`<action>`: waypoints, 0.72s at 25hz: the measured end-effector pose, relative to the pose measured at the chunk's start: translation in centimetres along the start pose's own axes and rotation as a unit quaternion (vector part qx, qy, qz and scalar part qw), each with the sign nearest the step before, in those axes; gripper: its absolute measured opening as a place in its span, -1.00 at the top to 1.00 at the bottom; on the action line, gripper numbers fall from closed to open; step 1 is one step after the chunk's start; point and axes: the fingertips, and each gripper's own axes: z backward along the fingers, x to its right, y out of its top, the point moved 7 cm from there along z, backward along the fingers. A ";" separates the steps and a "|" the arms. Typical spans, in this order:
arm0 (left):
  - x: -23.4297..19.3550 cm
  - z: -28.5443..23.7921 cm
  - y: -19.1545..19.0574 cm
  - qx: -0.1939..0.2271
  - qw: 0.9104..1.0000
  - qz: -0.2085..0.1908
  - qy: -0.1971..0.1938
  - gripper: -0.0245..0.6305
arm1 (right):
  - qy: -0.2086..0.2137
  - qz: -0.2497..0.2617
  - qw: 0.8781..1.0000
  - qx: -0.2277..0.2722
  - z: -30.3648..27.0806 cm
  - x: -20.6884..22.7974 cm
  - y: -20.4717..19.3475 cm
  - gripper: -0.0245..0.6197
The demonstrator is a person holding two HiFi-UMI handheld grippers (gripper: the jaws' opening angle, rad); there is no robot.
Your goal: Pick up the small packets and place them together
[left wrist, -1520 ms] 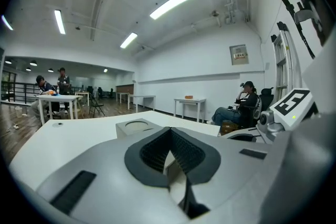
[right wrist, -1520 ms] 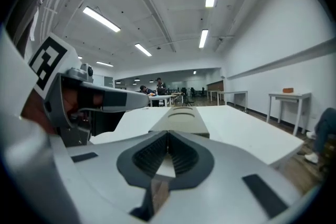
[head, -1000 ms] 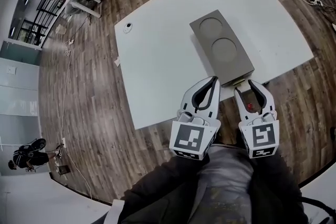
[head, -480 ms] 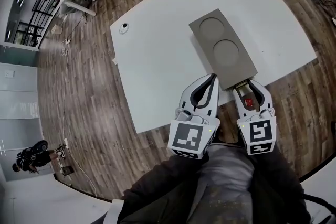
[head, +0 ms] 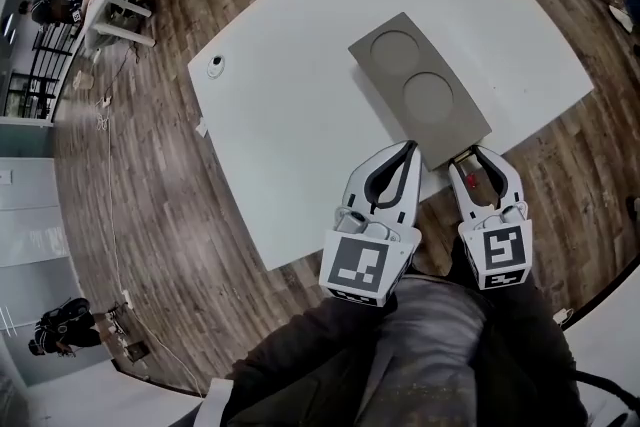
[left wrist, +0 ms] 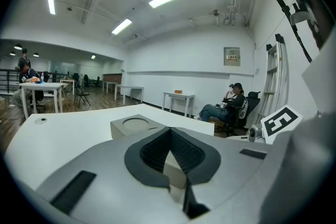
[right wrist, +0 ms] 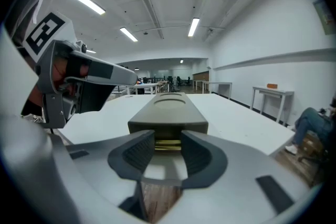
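Right gripper view: right tool (right wrist: 168, 138) half-open, tight on packet (right wrist: 168, 146).

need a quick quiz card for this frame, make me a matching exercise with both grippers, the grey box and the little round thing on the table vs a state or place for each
Things
1. left gripper
2. right gripper
3. grey box
4. small round fitting

States or places
a. near the left corner of the table in the head view
b. jaws closed on a yellow packet
c. jaws together, nothing held
d. lying on the table, two round recesses on top

Pairs: 1-c, 2-b, 3-d, 4-a
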 end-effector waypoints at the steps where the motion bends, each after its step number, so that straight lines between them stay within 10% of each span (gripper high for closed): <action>1: -0.1 0.1 0.1 -0.002 1.000 0.000 -0.007 0.92 | -0.003 -0.003 1.000 0.001 0.1 0.0 0.0 0.43; 18: 0.6 1.2 -0.2 0.001 1.000 -0.025 0.000 0.92 | -0.014 0.023 1.000 -0.003 -0.1 0.2 -0.8 0.38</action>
